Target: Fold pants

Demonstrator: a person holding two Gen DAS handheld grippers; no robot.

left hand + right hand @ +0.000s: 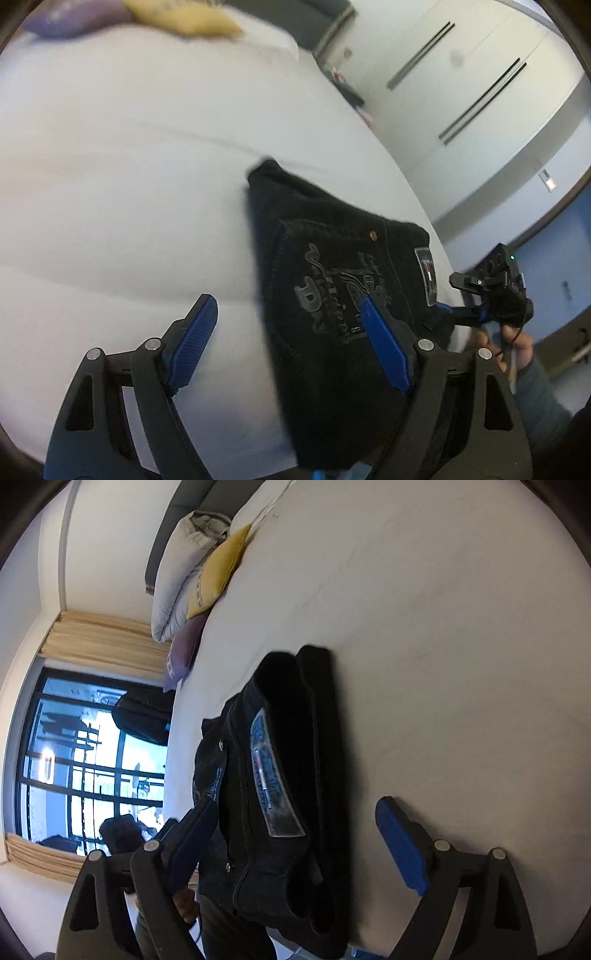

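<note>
Seeing folded black pants lying on the white bed, I have both left tongs and right tongs released, gripping nothing.

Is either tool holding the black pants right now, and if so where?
No. The left tool and right tool both stand open over the folded black pants, pads not pressing the cloth.

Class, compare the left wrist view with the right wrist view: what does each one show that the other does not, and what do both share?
Only the left wrist view shows the white wardrobe doors and the right gripper in a hand. Only the right wrist view shows the window, the curtain and the white pillows. Both show the folded black pants on the white bed and the yellow cushion.
</note>
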